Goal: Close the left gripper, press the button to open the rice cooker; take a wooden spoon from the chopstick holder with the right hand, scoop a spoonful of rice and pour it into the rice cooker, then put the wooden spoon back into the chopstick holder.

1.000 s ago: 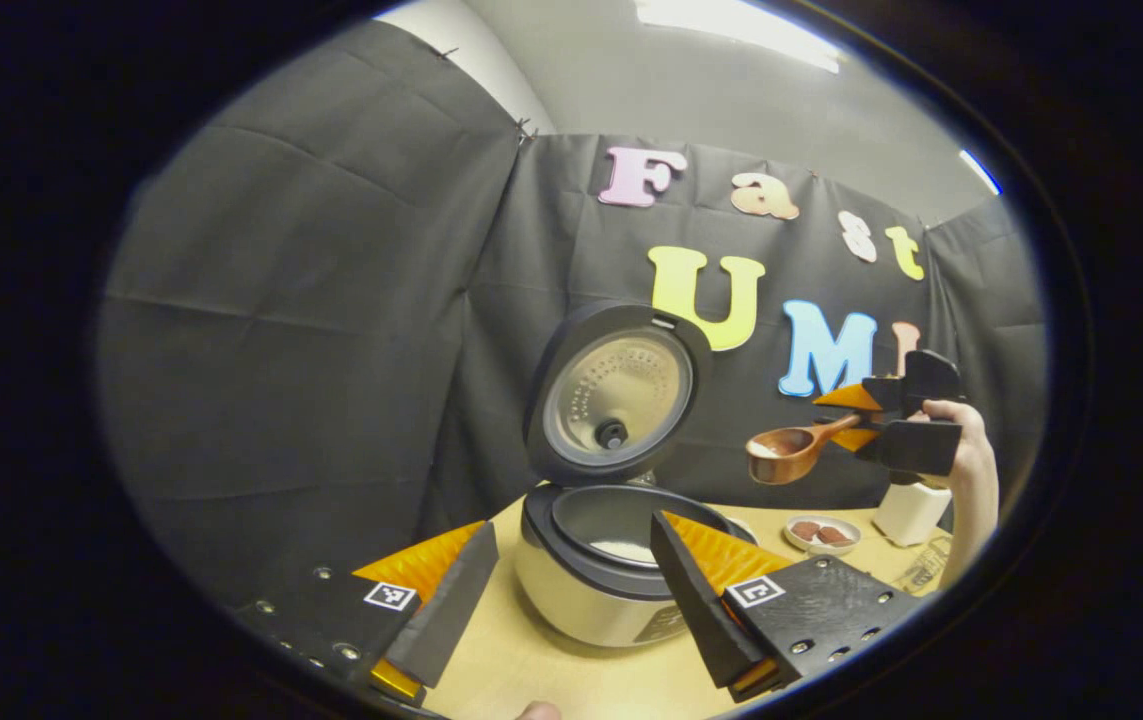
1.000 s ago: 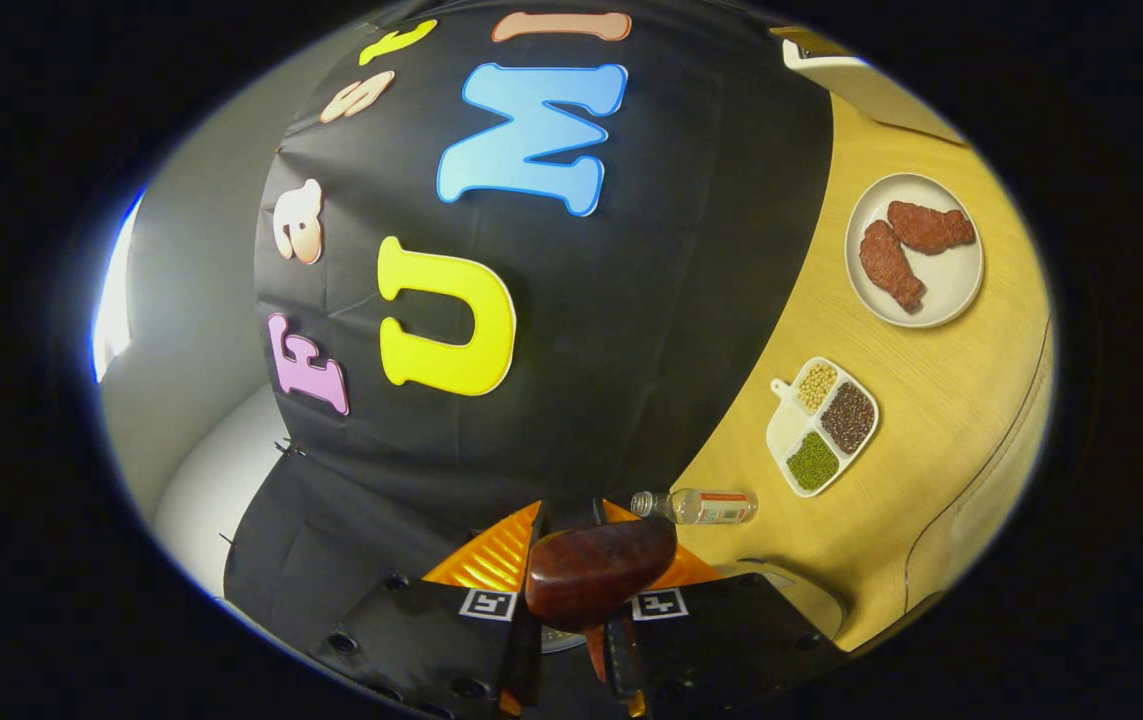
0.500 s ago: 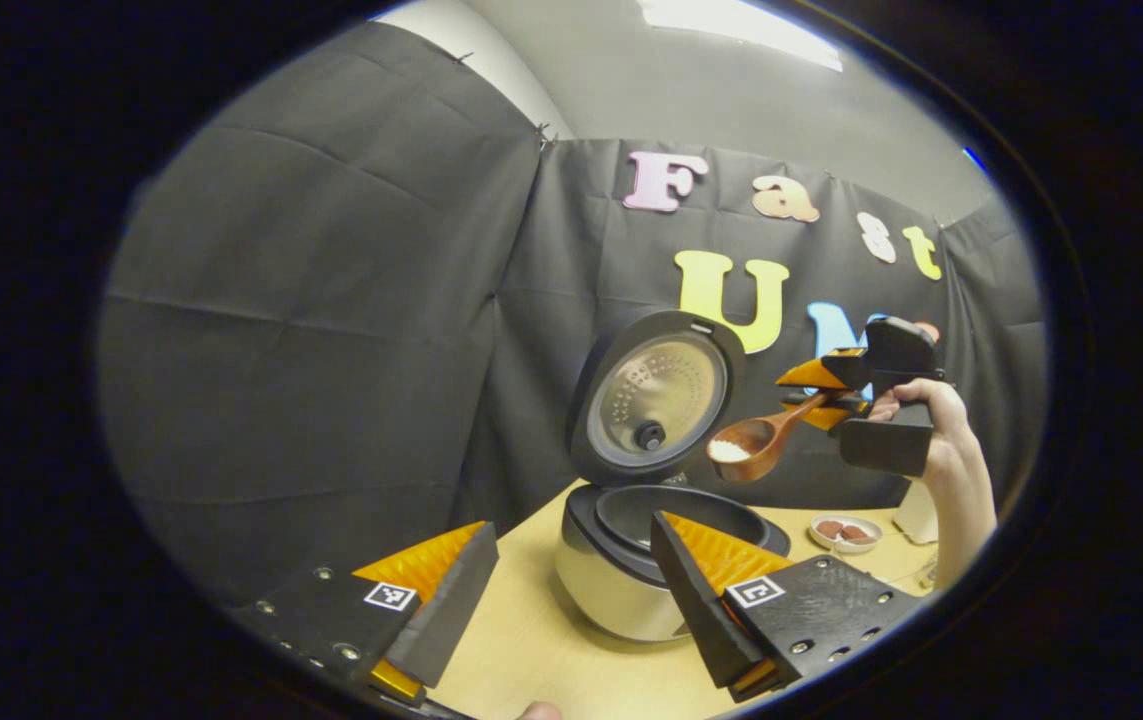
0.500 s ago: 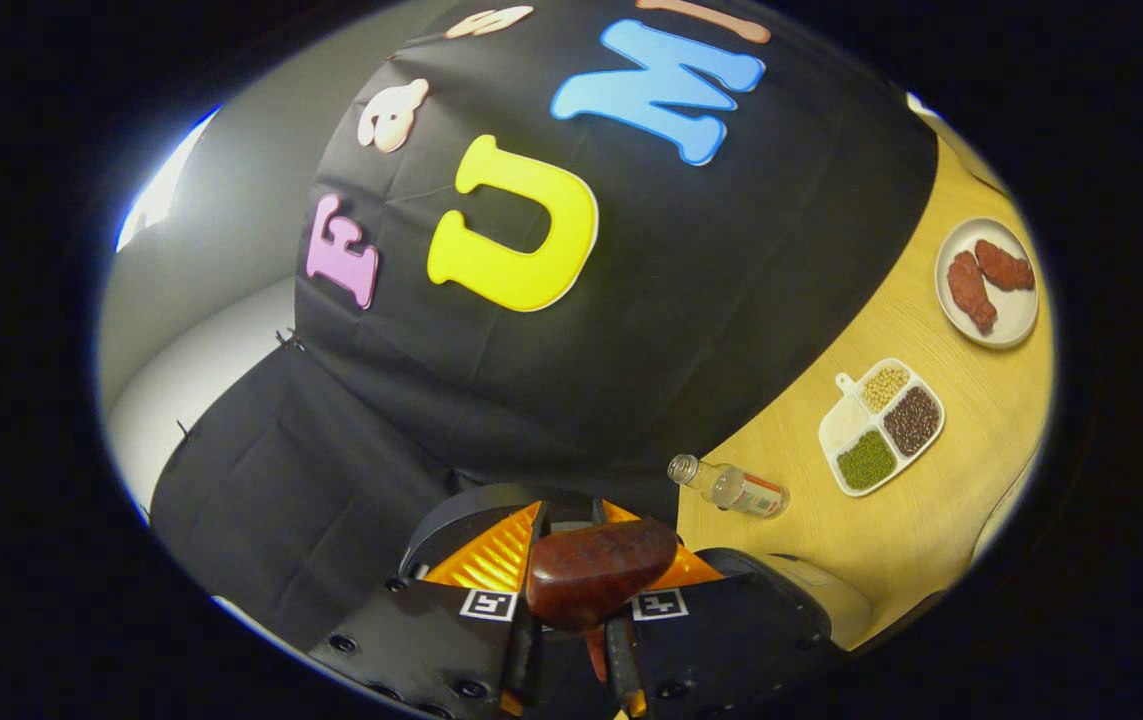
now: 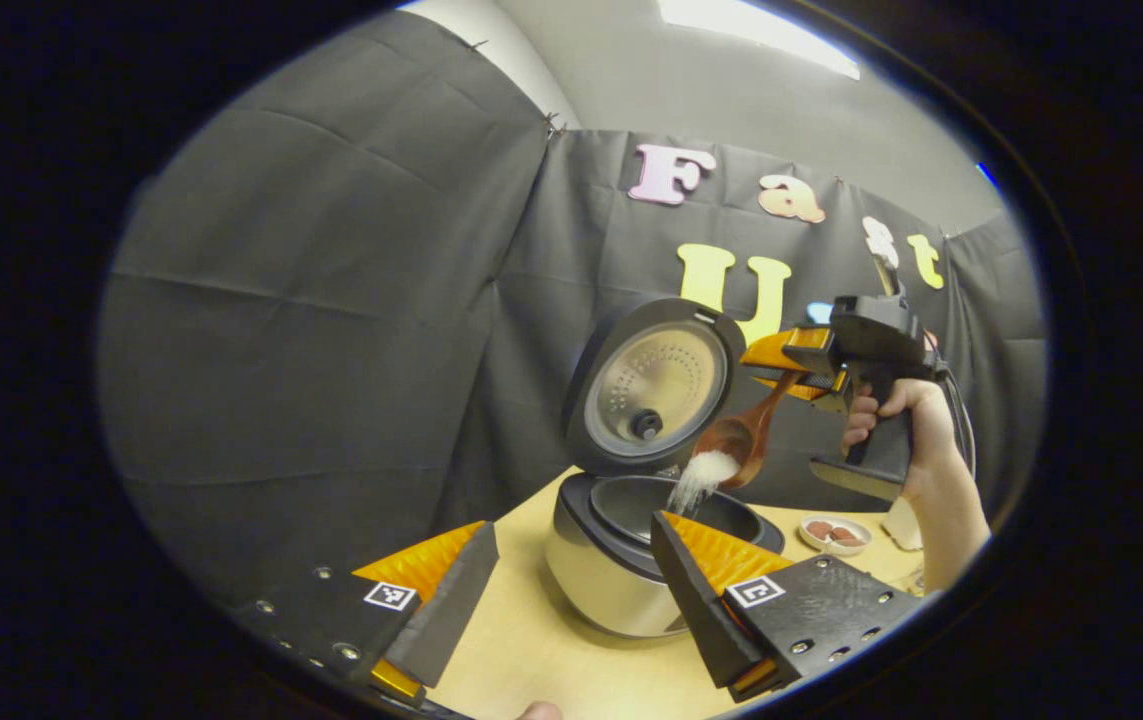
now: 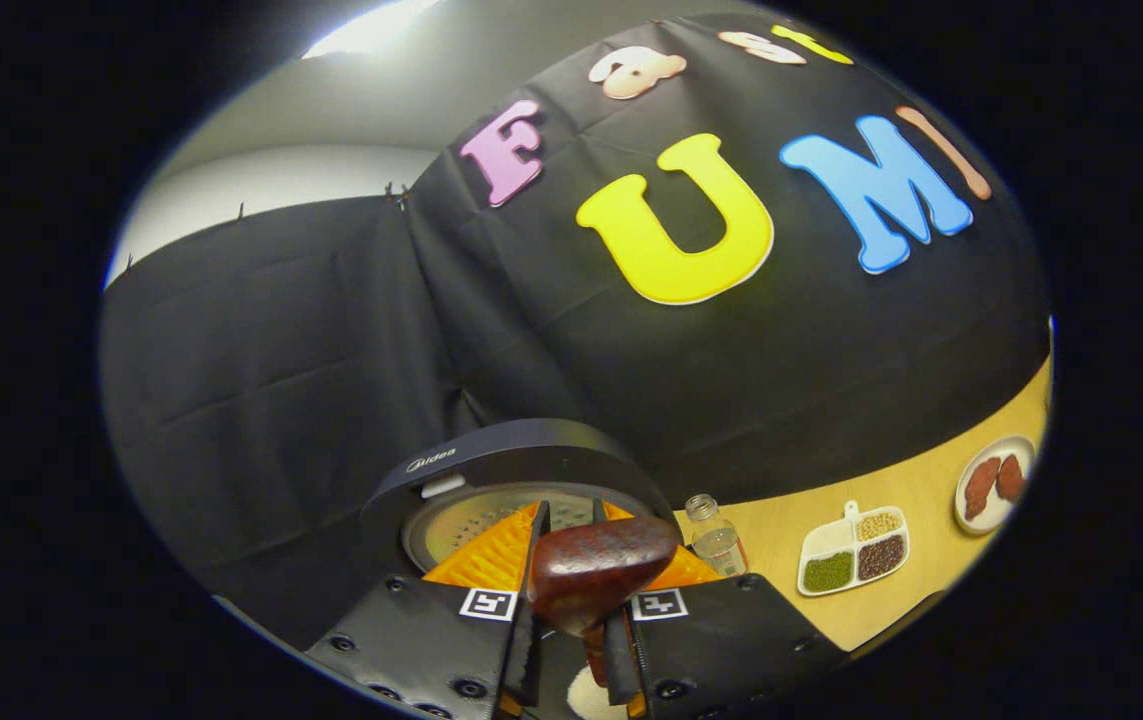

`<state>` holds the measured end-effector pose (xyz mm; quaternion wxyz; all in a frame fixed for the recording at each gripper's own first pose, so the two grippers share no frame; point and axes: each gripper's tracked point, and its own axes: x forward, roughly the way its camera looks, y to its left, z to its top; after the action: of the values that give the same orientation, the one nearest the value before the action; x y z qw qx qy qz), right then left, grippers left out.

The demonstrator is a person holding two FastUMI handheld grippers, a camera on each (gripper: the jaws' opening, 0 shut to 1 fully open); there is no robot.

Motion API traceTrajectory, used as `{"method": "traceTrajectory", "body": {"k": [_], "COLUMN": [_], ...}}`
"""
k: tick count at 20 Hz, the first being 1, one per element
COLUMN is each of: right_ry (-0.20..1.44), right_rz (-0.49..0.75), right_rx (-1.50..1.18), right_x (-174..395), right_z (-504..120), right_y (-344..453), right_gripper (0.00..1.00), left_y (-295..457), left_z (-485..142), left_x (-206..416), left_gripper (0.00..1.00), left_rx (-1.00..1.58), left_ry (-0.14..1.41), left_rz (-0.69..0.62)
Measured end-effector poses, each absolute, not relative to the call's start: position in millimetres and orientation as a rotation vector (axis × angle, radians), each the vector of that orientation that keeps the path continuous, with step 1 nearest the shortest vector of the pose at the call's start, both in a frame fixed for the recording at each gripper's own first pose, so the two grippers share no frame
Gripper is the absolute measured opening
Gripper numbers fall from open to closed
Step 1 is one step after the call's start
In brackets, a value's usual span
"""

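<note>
Two grippers in play. Left gripper (image 5: 571,590) low over the desk (image 5: 531,650), fingers (image 5: 451,600) wide apart, holding nothing. Right gripper (image 5: 791,362) raised beside the open lid (image 5: 651,385), fingers clamped on the wooden spoon (image 5: 746,432) handle. Spoon bowl tipped down, rice (image 5: 696,482) streaming into the rice cooker (image 5: 631,550) pot. Handle end (image 6: 596,570) close up in the right gripper view; divided tray (image 6: 853,562), plate (image 6: 996,482) and bottle (image 6: 714,540) standing on the desk beyond.
</note>
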<state>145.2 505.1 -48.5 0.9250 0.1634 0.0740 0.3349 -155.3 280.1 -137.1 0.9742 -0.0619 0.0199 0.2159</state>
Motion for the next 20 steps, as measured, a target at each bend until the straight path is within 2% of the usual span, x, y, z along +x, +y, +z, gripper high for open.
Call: {"method": "traceTrajectory", "body": {"k": [7,12,15,20], "right_ry": [0.106,0.092,0.031,0.029], "right_rz": [0.746,0.852,0.858,0.895], "right_rx": [0.102,0.023,-0.064,-0.133], "right_x": [129,111,107,94], "right_z": [-70,-75,-72,-81], "right_y": [525,541,540,535], "right_gripper": [0.27,0.27,0.27,0.27], "left_y": [279,277,275,270], "left_z": [-136,-136,-133,-137], "left_x": [-161,-166,-168,-167], "left_gripper": [0.96,0.96,0.96,0.96], "left_rx": [-0.125,-0.126,-0.119,-0.133], "left_ry": [0.037,0.043,0.043,0.051], "left_rz": [0.437,0.43,0.434,0.419]}}
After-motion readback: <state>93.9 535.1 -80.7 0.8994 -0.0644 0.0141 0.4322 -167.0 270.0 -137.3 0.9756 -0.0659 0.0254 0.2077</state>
